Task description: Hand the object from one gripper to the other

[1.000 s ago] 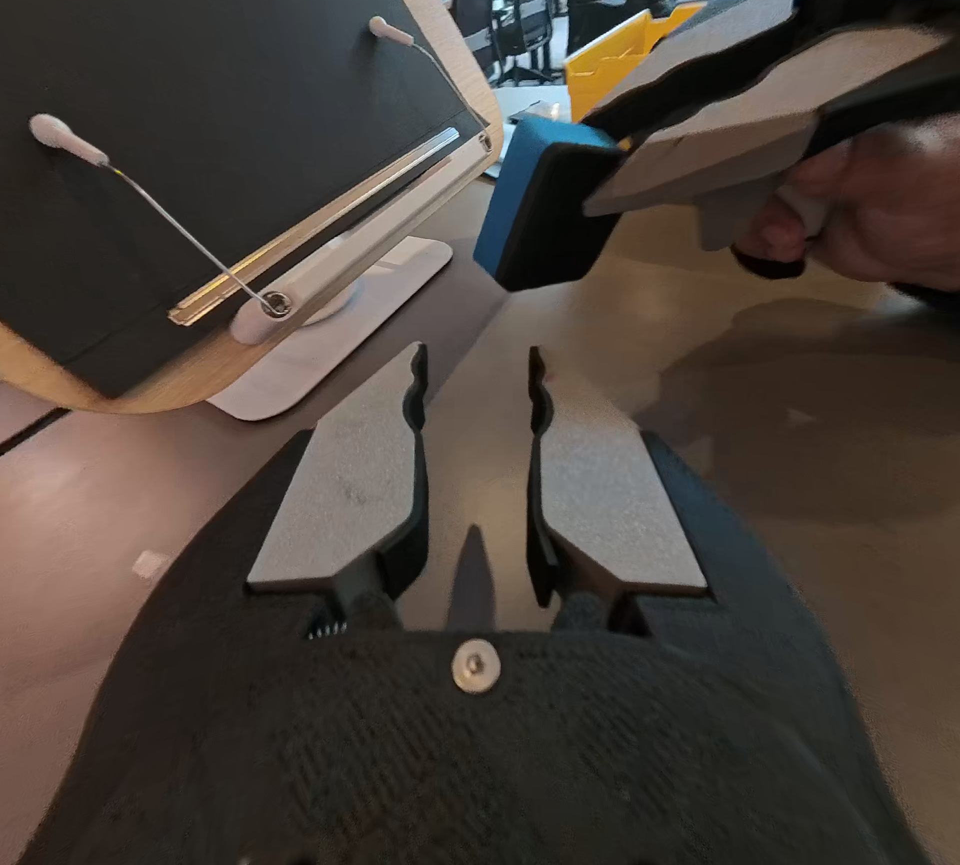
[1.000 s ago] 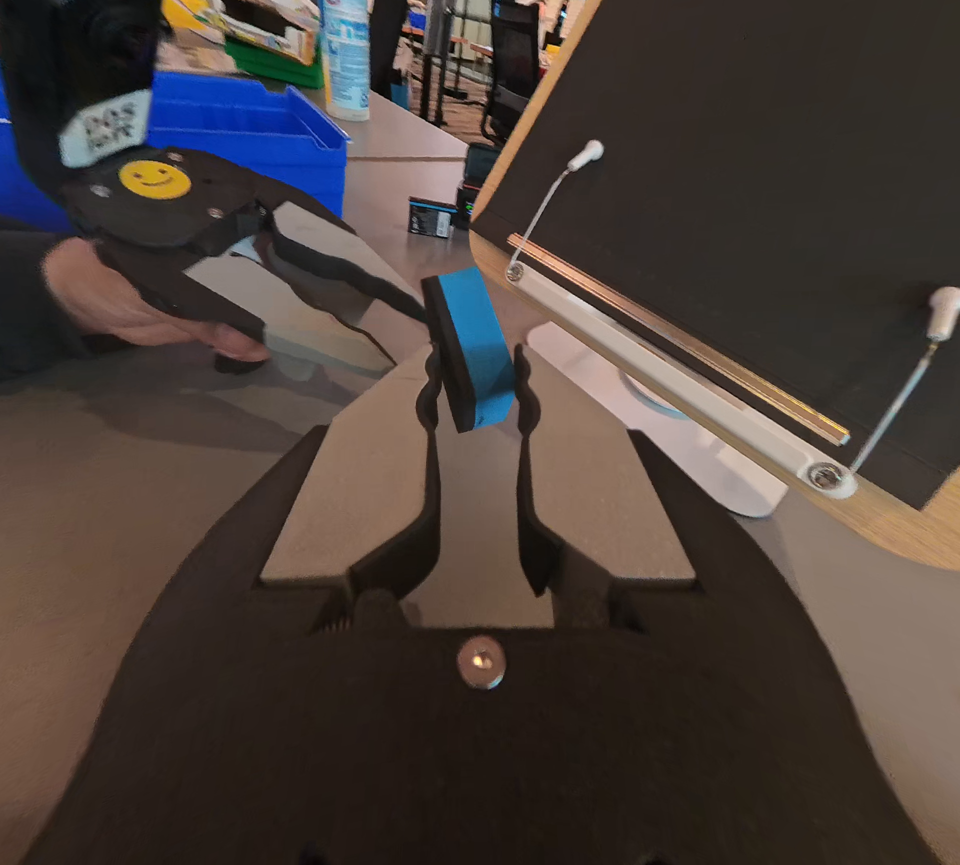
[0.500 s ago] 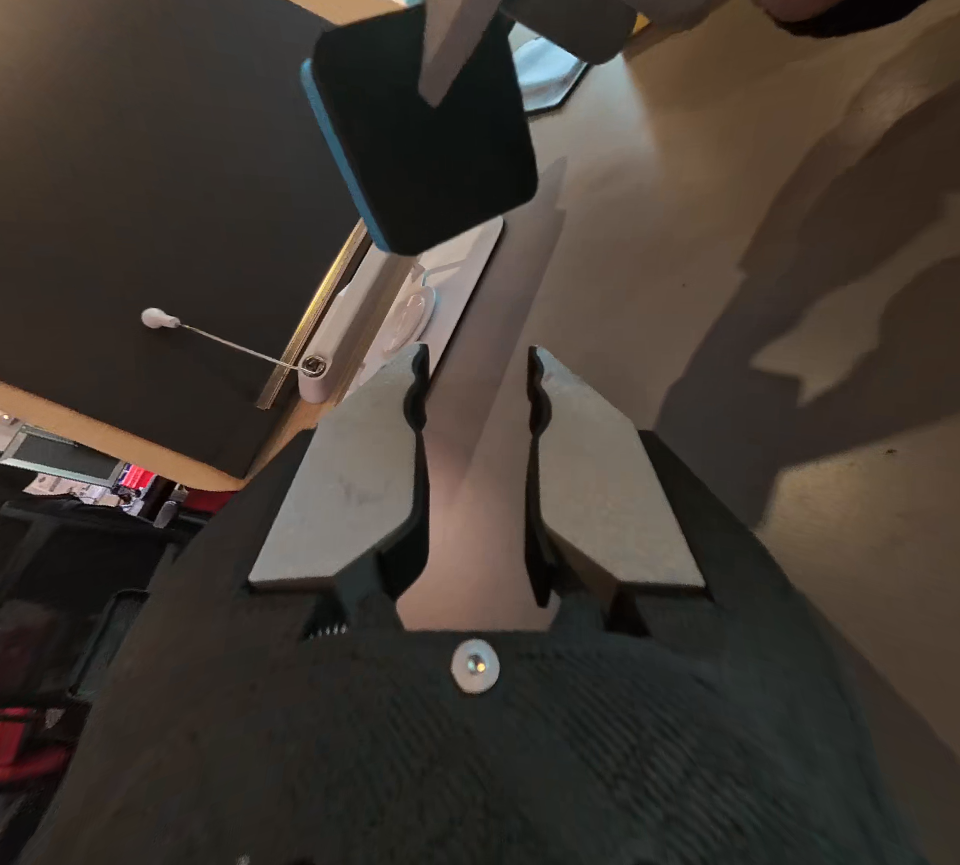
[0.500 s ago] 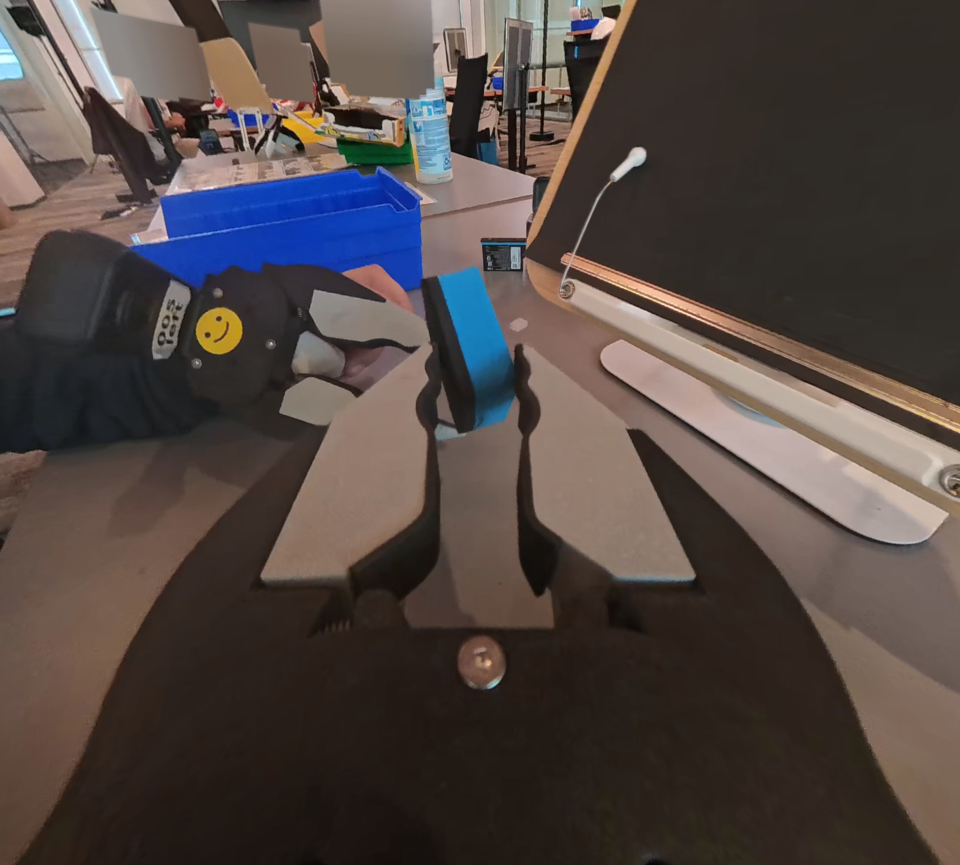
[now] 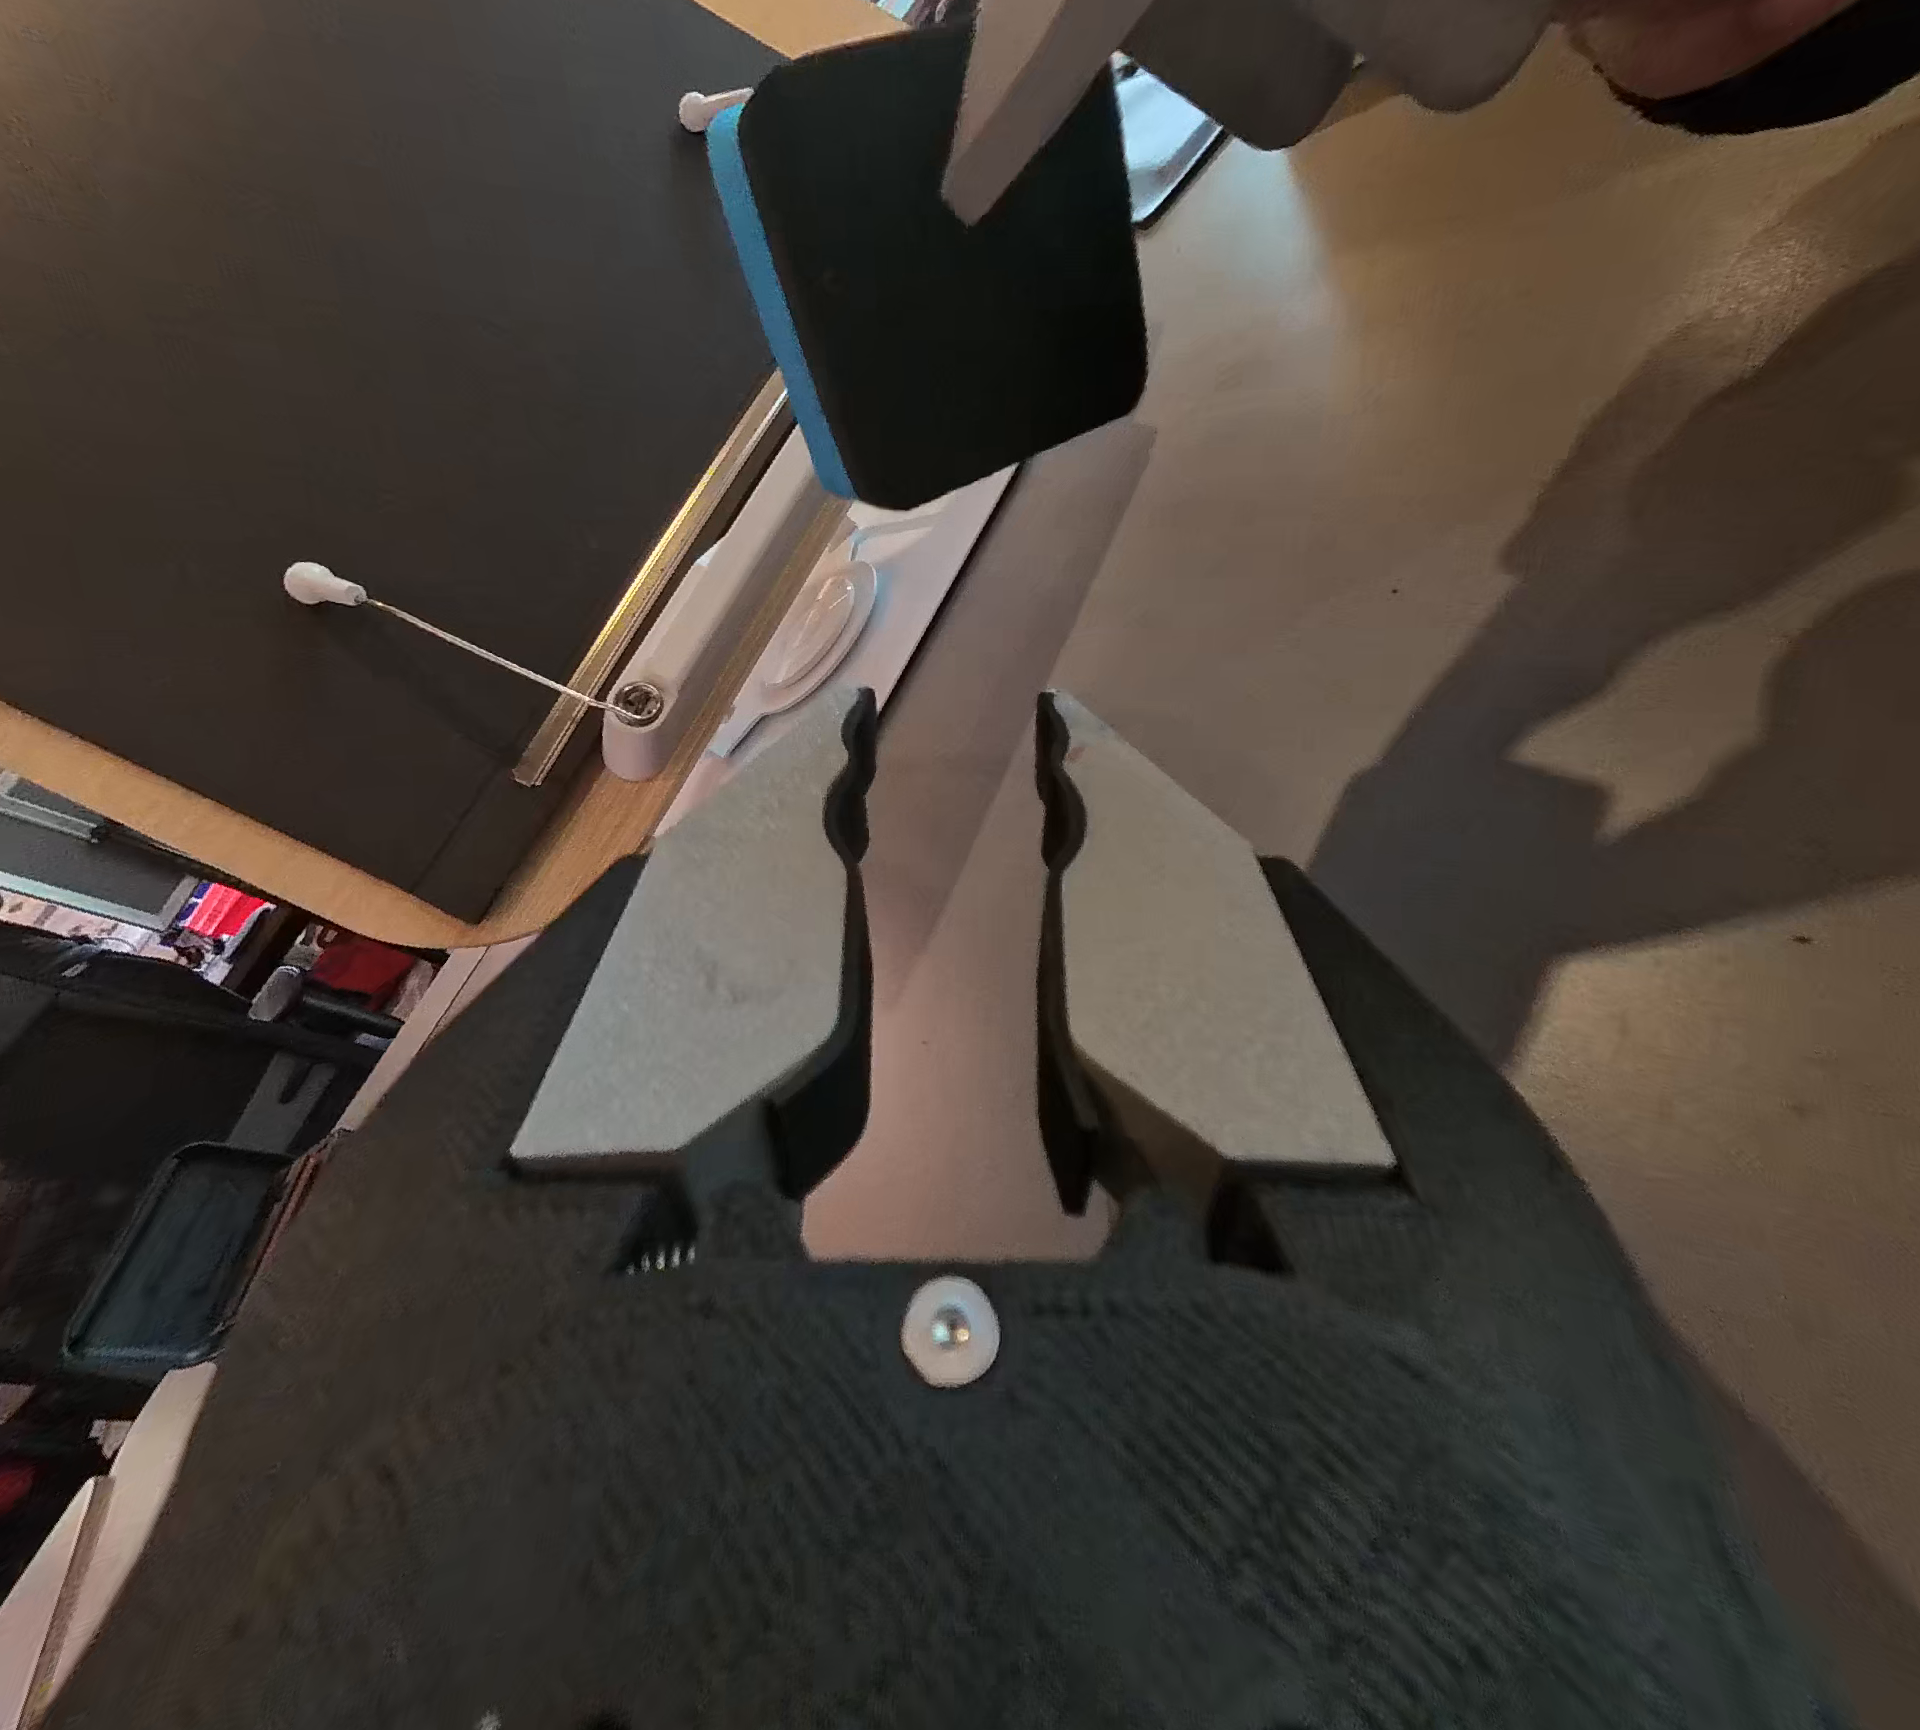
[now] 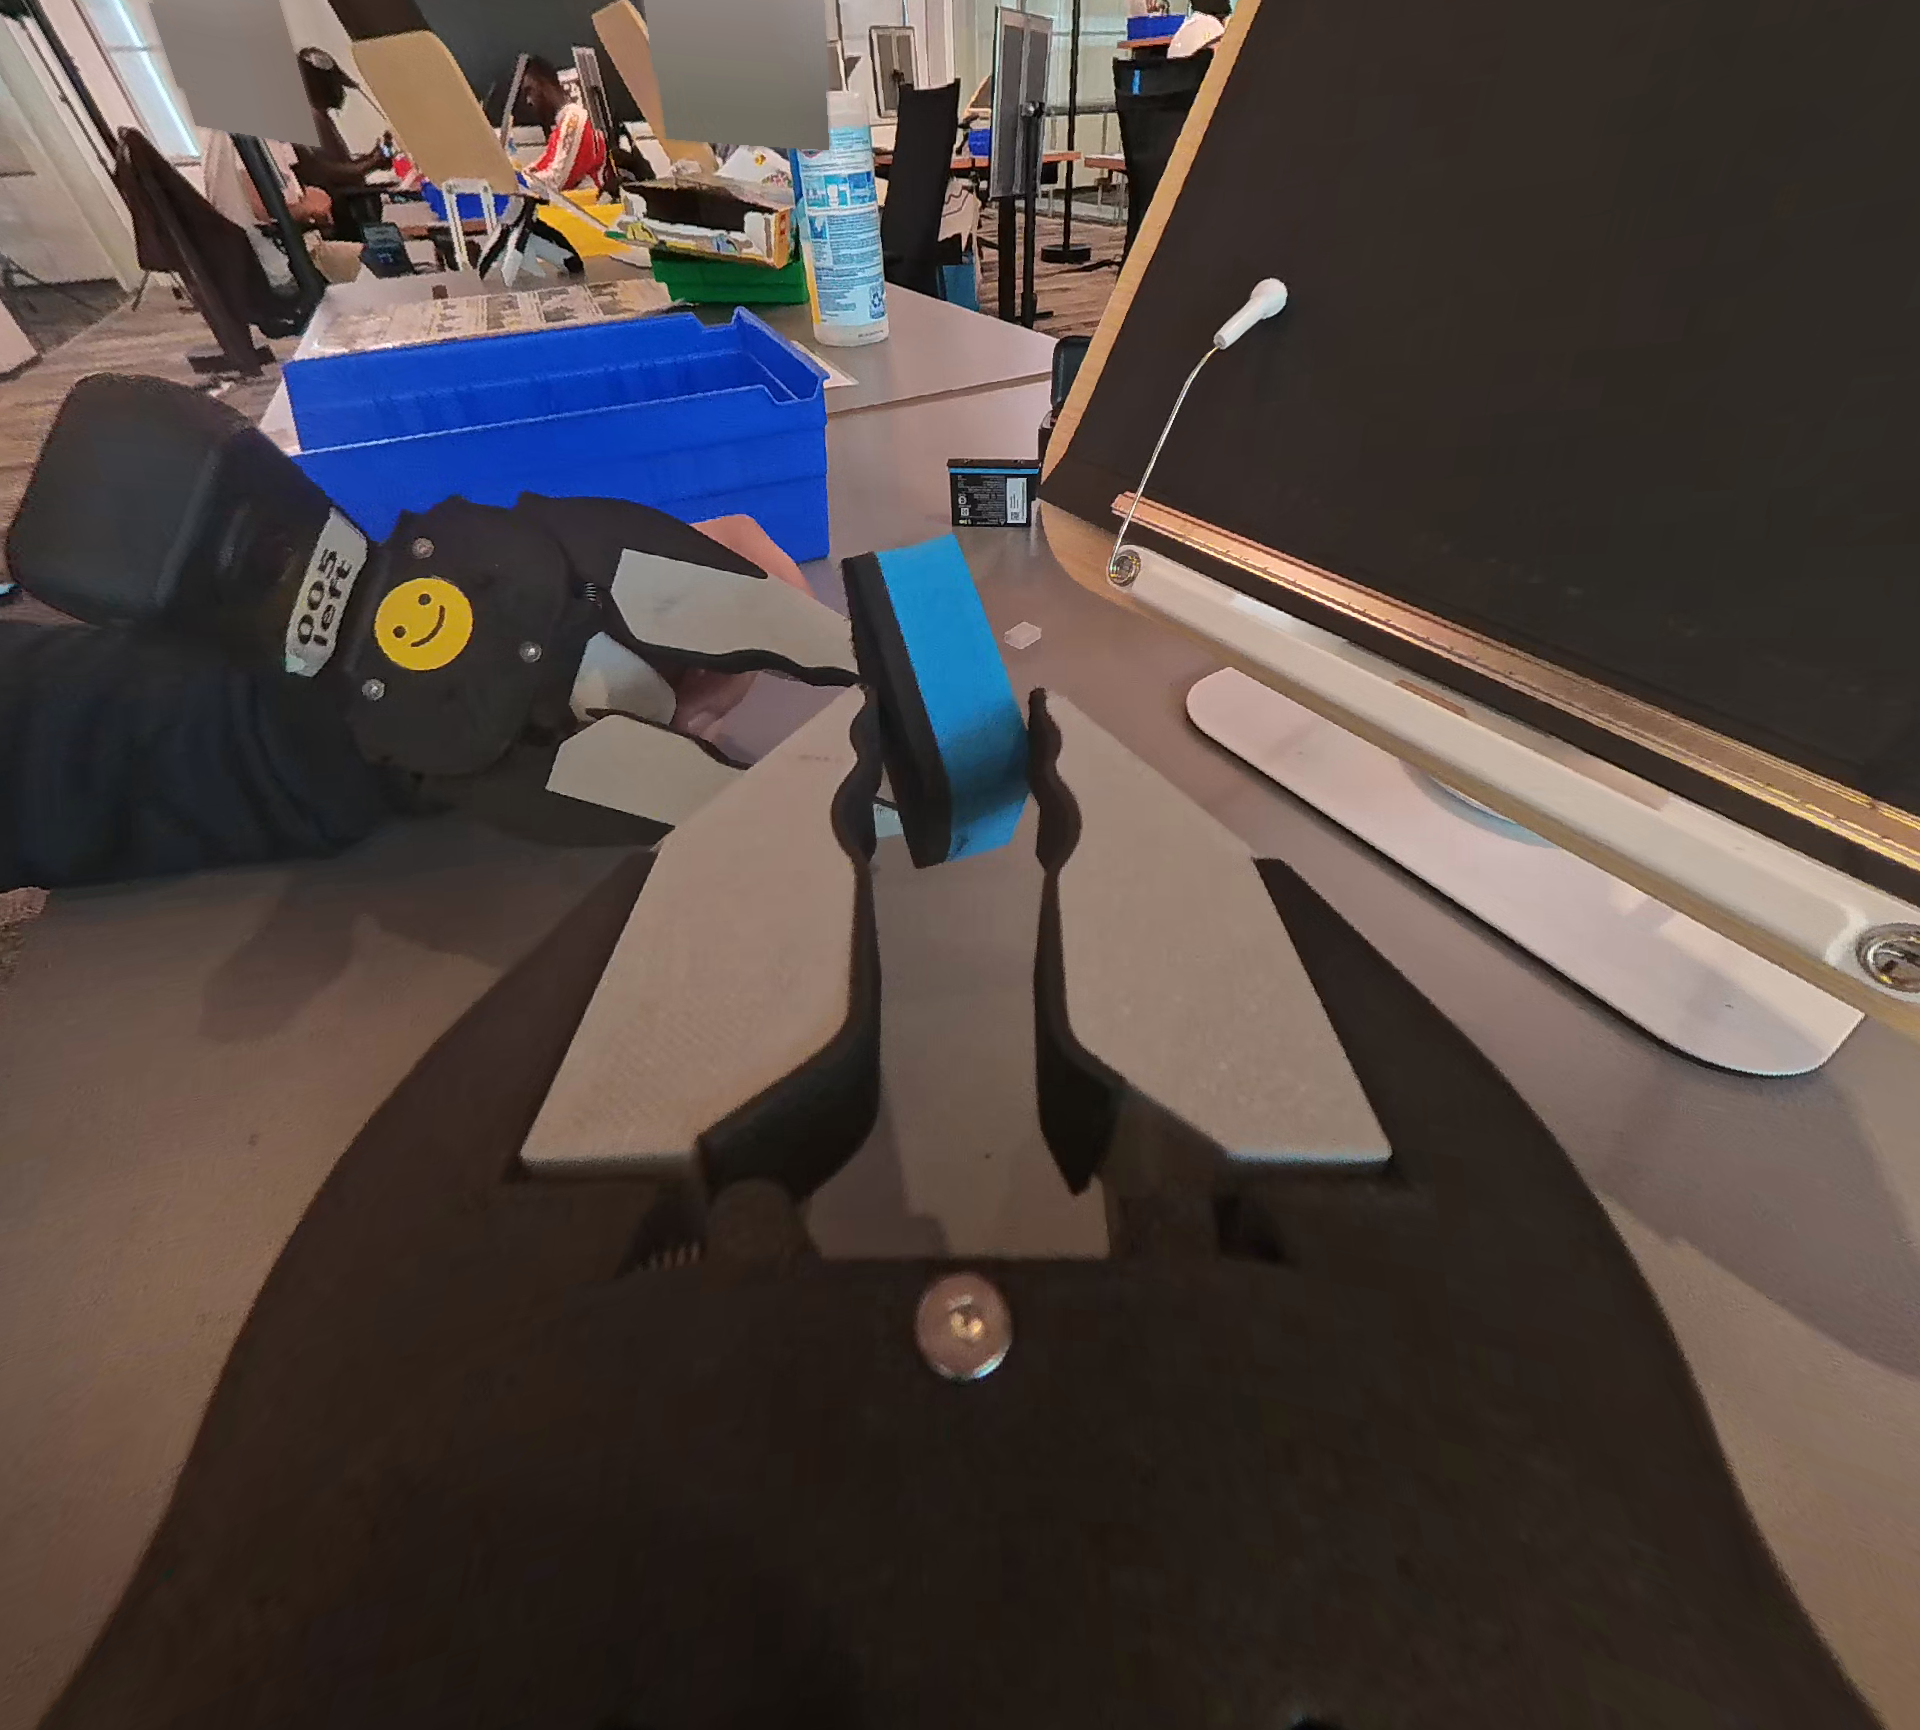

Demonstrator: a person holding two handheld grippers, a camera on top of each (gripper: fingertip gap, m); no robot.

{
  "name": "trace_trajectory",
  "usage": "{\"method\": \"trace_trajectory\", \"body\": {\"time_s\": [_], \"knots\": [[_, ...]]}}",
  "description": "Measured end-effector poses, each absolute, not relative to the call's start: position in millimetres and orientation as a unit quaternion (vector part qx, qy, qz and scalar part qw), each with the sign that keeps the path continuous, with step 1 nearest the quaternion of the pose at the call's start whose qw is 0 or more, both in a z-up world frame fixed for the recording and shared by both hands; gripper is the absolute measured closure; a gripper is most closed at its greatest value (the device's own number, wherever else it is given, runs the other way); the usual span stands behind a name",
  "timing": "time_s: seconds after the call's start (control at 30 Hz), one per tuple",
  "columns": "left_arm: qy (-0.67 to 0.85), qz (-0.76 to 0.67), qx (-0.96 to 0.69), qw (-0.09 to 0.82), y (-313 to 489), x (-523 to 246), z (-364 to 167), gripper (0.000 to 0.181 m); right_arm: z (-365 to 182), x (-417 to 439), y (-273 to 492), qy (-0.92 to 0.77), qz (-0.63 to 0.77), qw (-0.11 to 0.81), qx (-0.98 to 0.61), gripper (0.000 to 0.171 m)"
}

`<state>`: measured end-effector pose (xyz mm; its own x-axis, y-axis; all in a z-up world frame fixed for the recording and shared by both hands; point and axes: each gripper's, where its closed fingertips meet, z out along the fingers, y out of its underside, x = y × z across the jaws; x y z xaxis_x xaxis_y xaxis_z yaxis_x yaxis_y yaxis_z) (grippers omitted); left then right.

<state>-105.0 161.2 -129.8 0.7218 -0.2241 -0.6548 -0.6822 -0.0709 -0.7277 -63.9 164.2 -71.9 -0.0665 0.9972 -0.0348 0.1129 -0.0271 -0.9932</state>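
The object is a flat eraser with a blue back and a black felt face. My right gripper is shut on it and holds it on edge above the grey table. In the left wrist view the eraser hangs ahead of and above my left gripper. One right finger presses on its black face there. My left gripper is open and empty, rolled onto its side. In the right wrist view it points at the eraser's black side, with its fingertips close to it.
A black board with a wooden rim leans on a white stand base at the right, close to the eraser. A blue bin, a small black battery and a spray bottle stand farther back. Spacing between my two grippers at the tips: around 7 cm.
My left gripper has rolled onto its side and moved closer to the eraser. My right gripper has kept its hold on the eraser and lifted it a little.
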Motion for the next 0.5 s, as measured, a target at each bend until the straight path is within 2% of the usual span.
{"method": "trace_trajectory", "body": {"time_s": [0.3,0.43,0.5], "knots": [[0.315,0.178,-0.711,0.603,161,-105,-130,0.154,-75,-66,162,-0.548,0.483,0.448,-0.516,0.147],[0.319,0.103,-0.723,0.604,156,-92,-133,0.145,-71,-64,158,-0.552,0.491,0.45,-0.502,0.148],[0.306,0.07,-0.724,0.614,154,-89,-128,0.147,-67,-62,158,-0.55,0.491,0.457,-0.497,0.148]]}}
